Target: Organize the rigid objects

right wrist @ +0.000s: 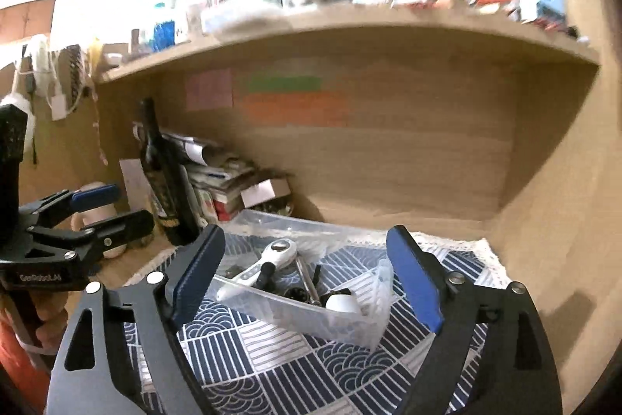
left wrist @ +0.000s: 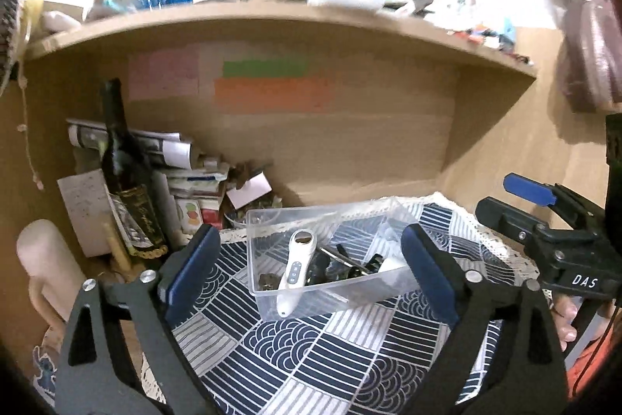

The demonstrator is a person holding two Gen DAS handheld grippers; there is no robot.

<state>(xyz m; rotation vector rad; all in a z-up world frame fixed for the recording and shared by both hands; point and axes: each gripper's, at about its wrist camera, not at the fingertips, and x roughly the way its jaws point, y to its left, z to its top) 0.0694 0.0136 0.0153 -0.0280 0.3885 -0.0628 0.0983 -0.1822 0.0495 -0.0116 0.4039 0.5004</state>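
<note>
A clear plastic bin (left wrist: 272, 220) (right wrist: 350, 321) stands on a blue and white patterned cloth (left wrist: 311, 349) (right wrist: 272, 360). In it lie a white handheld device (left wrist: 294, 269) (right wrist: 268, 257), dark metal pieces (left wrist: 342, 263) (right wrist: 307, 282) and a white rounded object (right wrist: 342, 302). My left gripper (left wrist: 311, 275) is open and empty, in front of the bin. My right gripper (right wrist: 307, 282) is open and empty, also in front of the bin. Each gripper shows in the other's view, the right (left wrist: 517, 199) and the left (right wrist: 105, 211).
A dark wine bottle (left wrist: 128, 177) (right wrist: 165, 177), stacked papers and boxes (left wrist: 186, 177) (right wrist: 221, 177) and a pale cylinder (left wrist: 42, 267) stand at the left. A wooden shelf (left wrist: 272, 22) (right wrist: 350, 22) loaded with items hangs above. A wooden wall (right wrist: 552, 220) closes the right.
</note>
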